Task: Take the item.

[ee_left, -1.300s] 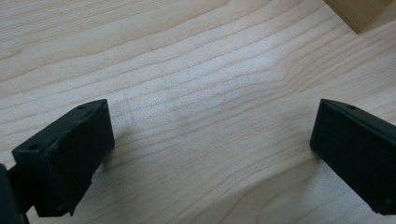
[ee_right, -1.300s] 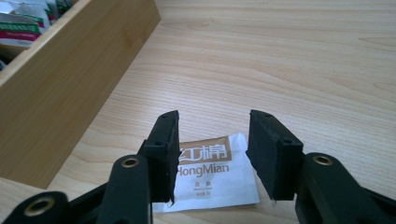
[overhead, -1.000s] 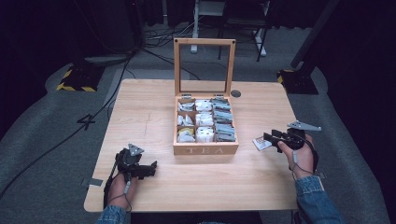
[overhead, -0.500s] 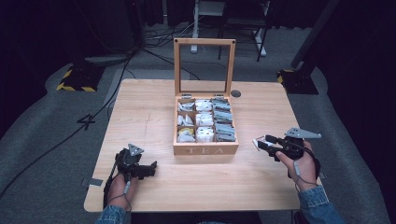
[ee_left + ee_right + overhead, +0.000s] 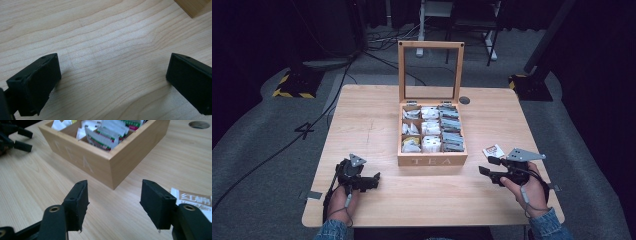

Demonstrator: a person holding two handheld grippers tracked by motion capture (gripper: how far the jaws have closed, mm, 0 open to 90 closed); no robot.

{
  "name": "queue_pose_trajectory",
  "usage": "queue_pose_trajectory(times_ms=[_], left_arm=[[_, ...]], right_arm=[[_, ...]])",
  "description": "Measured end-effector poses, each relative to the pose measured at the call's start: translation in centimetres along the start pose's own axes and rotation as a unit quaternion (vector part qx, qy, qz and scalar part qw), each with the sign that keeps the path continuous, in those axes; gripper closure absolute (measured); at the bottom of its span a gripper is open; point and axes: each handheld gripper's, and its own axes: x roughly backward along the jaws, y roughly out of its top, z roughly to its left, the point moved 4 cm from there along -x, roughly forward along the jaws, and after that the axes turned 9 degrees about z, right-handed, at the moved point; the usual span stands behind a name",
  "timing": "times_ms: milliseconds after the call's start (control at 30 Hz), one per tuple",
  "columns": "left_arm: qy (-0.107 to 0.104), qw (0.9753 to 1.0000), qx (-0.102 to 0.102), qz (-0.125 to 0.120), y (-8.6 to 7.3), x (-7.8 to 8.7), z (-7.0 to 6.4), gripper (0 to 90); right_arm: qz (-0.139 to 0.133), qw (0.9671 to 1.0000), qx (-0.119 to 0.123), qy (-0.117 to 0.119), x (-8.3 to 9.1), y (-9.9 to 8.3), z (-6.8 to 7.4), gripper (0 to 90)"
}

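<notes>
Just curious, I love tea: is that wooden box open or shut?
Open. The tea box has its glass-paned lid standing upright at the back, with packets showing in the compartments.

The left gripper (image 5: 373, 181) rests low near the table's front-left corner, jaws wide apart, nothing between them. The right gripper (image 5: 488, 167) sits near the front-right corner, jaws likewise spread and empty.
</notes>
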Motion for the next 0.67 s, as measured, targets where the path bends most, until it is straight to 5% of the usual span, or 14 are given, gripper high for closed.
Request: queue_pose_trajectory(times_ms=[467, 667], left_arm=[[0.000, 1.0000, 0.000, 0.000, 0.0, 0.0, 0.0, 0.0], [-0.001, 1.0000, 0.000, 0.001, 0.1, 0.0, 0.0, 0.0]], right_arm=[[0.091, 0.9953, 0.033, 0.004, -3.5, -3.6, 0.9, 36.2], [0.108, 0.9926, 0.054, -0.014, -4.6, -4.3, 1.1, 22.2]])
